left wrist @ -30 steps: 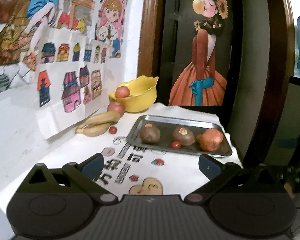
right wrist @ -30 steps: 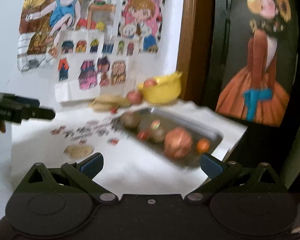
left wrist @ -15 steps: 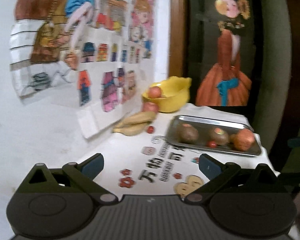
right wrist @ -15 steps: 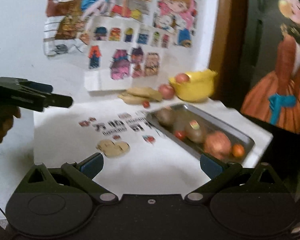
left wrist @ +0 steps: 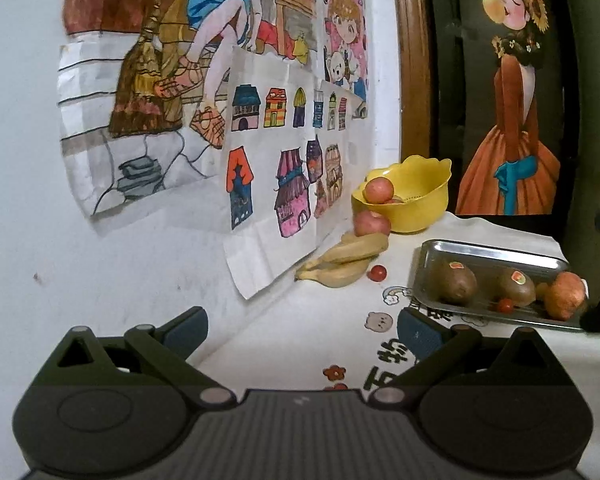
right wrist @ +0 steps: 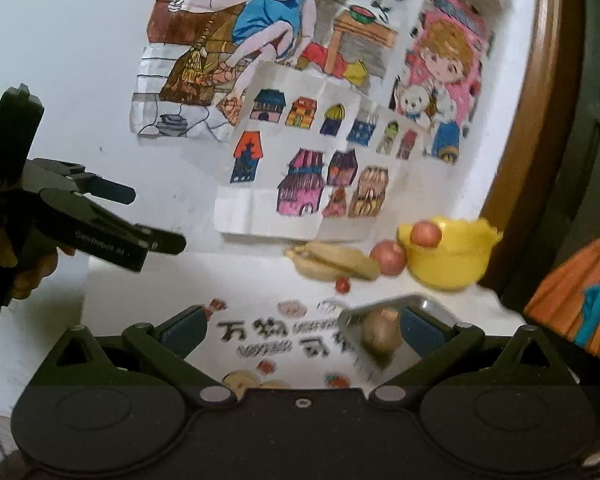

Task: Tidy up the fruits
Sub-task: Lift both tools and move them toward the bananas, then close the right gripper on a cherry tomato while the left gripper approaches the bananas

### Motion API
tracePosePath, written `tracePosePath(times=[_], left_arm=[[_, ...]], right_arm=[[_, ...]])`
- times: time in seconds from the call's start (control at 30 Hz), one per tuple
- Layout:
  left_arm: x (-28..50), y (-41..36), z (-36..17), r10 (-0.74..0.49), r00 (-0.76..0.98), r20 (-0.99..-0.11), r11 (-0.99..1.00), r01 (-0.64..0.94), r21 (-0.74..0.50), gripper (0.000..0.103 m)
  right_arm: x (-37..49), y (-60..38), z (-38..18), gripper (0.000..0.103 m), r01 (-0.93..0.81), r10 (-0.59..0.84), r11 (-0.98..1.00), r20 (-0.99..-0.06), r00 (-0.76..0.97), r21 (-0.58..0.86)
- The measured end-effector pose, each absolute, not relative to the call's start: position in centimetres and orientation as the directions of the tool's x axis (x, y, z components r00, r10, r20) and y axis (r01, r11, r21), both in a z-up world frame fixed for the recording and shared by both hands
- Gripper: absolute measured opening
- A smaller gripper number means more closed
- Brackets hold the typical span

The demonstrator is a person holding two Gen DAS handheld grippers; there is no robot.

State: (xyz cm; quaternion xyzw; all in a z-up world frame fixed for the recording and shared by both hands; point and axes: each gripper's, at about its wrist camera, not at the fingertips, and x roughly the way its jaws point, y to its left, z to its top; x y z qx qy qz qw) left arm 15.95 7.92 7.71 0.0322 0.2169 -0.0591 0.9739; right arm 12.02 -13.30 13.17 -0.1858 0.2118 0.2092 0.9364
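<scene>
A yellow bowl (left wrist: 416,204) at the table's far end holds a red apple (left wrist: 378,190). A second apple (left wrist: 372,224), bananas (left wrist: 344,260) and a cherry tomato (left wrist: 378,273) lie in front of it by the wall. The metal tray (left wrist: 492,251) carries two kiwis (left wrist: 454,282), a small tomato (left wrist: 505,305) and a reddish round fruit (left wrist: 566,295). My left gripper (left wrist: 300,330) is open and empty, short of the bananas. My right gripper (right wrist: 302,326) is open and empty over the tray's near corner (right wrist: 354,316), with a kiwi (right wrist: 380,334) low between its fingers.
A white cloth with printed characters (right wrist: 256,330) covers the table. Drawings (left wrist: 284,184) hang on the wall at left, one sheet curling onto the table. In the right wrist view a hand (right wrist: 32,276) holds the left gripper (right wrist: 158,220) at far left. A dark door with a poster (left wrist: 512,128) stands behind.
The left view has swung toward the wall and drawn nearer the bananas. The right gripper has moved forward, so the tray now sits low between its fingers. Both stay open.
</scene>
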Motion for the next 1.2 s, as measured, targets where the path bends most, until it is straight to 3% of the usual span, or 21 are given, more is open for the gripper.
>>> tracePosePath(times=[0.23, 0.6, 1.03, 1.2], left_arm=[[19.4, 6.8, 6.7, -0.131, 0.898, -0.42, 0.983, 0.172, 0.061, 0.103], [26.6, 5.3, 4.0, -0.183, 0.883, -0.431, 0.962, 0.252, 0.108, 0.103], [32.0, 4.8, 2.2, -0.224, 0.885, -0.409, 0.923, 0.328, 0.203, 0.103], [32.4, 4.8, 1.6, -0.223, 0.881, -0.418, 0.916, 0.336, 0.219, 0.103]], right_arm=[[17.3, -13.6, 14.1, 0.102, -0.507, 0.337, 0.803, -0.463, 0.82, -0.313], [30.5, -15.5, 9.7, 0.102, -0.562, 0.376, 0.807, -0.578, 0.724, -0.178], [41.7, -13.5, 2.5, 0.074, -0.647, 0.379, 0.759, -0.759, 0.529, -0.072], [43.5, -12.3, 1.2, 0.058, -0.676, 0.373, 0.734, -0.792, 0.484, -0.066]])
